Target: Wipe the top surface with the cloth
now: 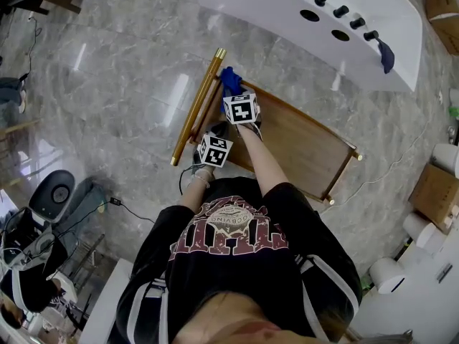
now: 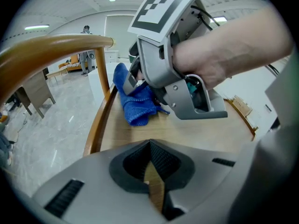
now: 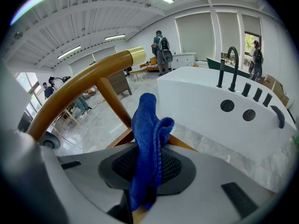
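A blue cloth [image 1: 230,79] hangs bunched at the far left end of the wooden top surface [image 1: 301,145] of a small trolley. My right gripper [image 1: 232,93] is shut on the cloth [image 3: 147,134], which stands up between its jaws. In the left gripper view the cloth [image 2: 138,104] touches the wood just inside the rim, with the right gripper above it. My left gripper [image 2: 152,174] hovers over the near left part of the top, jaws shut, nothing between them. It sits just behind the right one [image 1: 216,135].
A gold handle bar [image 1: 197,106] runs along the trolley's left end on wooden posts. A white bathtub [image 1: 315,20] with black taps stands beyond it. Cardboard boxes [image 1: 434,192] and paper rolls lie at right, equipment and a cable [image 1: 125,206] at left on the marble floor.
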Motion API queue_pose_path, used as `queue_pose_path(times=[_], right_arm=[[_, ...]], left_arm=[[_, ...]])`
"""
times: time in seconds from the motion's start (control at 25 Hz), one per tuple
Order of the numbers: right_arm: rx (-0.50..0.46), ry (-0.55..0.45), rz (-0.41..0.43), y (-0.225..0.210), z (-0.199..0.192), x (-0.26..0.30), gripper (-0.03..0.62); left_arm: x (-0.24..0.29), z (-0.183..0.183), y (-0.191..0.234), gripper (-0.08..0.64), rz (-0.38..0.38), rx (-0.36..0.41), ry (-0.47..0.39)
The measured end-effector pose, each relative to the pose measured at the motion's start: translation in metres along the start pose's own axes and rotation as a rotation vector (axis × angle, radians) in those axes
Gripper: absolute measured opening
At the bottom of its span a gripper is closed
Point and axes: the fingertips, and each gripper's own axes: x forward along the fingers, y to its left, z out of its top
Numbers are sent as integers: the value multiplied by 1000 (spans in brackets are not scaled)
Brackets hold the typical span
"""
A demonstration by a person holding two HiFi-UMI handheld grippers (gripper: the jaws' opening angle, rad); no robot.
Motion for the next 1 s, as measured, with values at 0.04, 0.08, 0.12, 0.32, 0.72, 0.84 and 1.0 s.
queue_pose_path(times=[0.04,0.08,0.12,0.32,0.72,0.84,1.0], right_arm=[[-1,0,0,-1,-2,-1,89],[-2,1,-1,-3,-3,-1,89],[0,1,-2,-3,-5,-1,89],[-3,3,-2,-9,-9,-5,89],[11,0,-17,-23,-25,-17,89],[14,-1,-23,-29,-29,-21,89],[25,4,-27,-34,-25,-23,89]], left_arm=[[1,-1,-1,48,4,5,0],[1,-1,-1,48,9,9,0],[2,-2,0,48,13,13,1],[4,-3,-1,48,15,14,7],[7,-8,-9,48,43,31,26],[8,-9,-10,48,56,40,49],[4,-1,-6,48,61,59,74]])
